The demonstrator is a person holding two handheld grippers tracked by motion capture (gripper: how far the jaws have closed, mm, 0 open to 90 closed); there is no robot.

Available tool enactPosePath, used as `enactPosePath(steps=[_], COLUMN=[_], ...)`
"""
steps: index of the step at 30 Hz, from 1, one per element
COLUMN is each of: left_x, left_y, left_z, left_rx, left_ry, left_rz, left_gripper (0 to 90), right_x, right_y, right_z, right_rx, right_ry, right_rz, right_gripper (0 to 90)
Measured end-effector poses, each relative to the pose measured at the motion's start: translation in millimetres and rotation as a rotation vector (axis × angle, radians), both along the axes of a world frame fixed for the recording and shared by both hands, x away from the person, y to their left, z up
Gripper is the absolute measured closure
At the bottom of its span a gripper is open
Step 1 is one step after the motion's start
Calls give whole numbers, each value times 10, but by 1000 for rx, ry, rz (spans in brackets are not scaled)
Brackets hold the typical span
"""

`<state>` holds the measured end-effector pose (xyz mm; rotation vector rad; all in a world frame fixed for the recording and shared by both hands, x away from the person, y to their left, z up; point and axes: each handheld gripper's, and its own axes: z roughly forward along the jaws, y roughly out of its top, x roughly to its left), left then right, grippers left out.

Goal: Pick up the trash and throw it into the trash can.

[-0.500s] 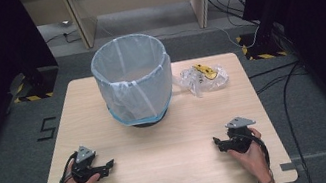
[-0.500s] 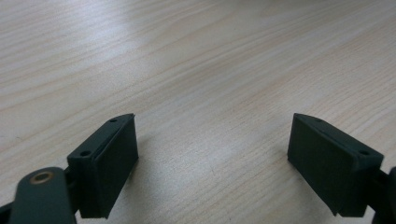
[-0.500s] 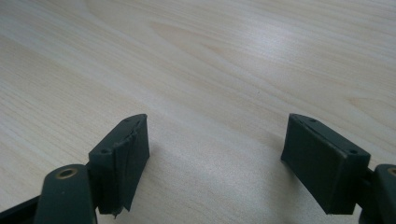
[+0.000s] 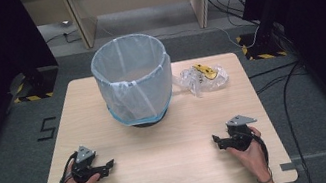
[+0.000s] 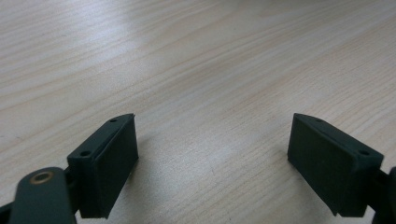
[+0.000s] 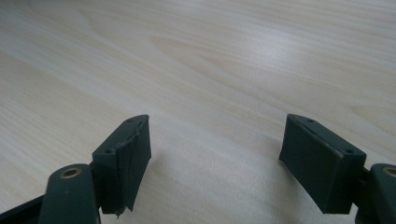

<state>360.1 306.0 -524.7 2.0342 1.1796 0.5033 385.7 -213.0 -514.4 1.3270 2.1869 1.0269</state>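
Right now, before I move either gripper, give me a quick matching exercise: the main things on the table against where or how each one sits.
Things:
1. lined bin
2. crumpled plastic wrapper
3. left gripper
4. right gripper

Places or states:
A. near right part of the table, jaws open
B. middle of the far half, upright
C. near left part, jaws open
D. lying just right of the bin

Pairs: 1-B, 2-D, 3-C, 4-A
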Motion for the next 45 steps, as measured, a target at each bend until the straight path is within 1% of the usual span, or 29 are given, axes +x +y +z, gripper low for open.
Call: enactPosePath(steps=[2,7,8,9,10,14,17,19,20,23,27,28,33,36,37,38,39,45], left_x=[0,0,0,-1,0,0,0,0,-1,0,-1,-1,0,0,0,0,0,-1], left_y=[-1,0,0,-1,-1,-1,-1,-1,-1,0,-1,-1,-1,-1,-1,-1,-1,-1], left_z=[-1,0,0,-1,0,0,0,-1,-1,0,-1,-1,0,0,0,0,-1,-1], left_rx=[-1,-1,-1,-1,-1,-1,-1,-1,-1,-1,-1,-1,-1,-1,-1,-1,-1,0], left_ry=[0,1,1,0,0,1,0,1,0,1,0,0,1,1,1,0,0,0], left_rz=[0,0,0,0,0,0,0,0,0,0,0,0,0,1,1,0,1,1], left_gripper=[152,152,152,152,152,151,152,151,151,151,152,152,151,151,151,151,151,151], right_x=[39,187,187,220,294,415,504,536,594,672,785,785,950,1049,1049,1117,1146,1374], right_y=[3,36,36,40,45,45,40,42,46,57,48,48,33,7,7,-9,-10,-12], right_z=[20,111,111,136,186,259,323,338,368,403,437,437,475,518,518,559,580,660], right_rx=[5,-5,-5,-8,-3,8,14,22,22,25,45,45,42,37,37,31,35,36], right_ry=[-4,-26,-26,-31,-37,-48,-58,-66,-66,-65,-64,-64,-71,-77,-77,-88,-89,-84], right_rz=[-4,-2,-2,-2,-3,-13,-9,-10,-9,-8,-18,-18,-33,-54,-54,-59,-66,-82], right_gripper=[244,242,242,240,231,211,193,193,191,191,191,191,193,193,193,195,195,206])
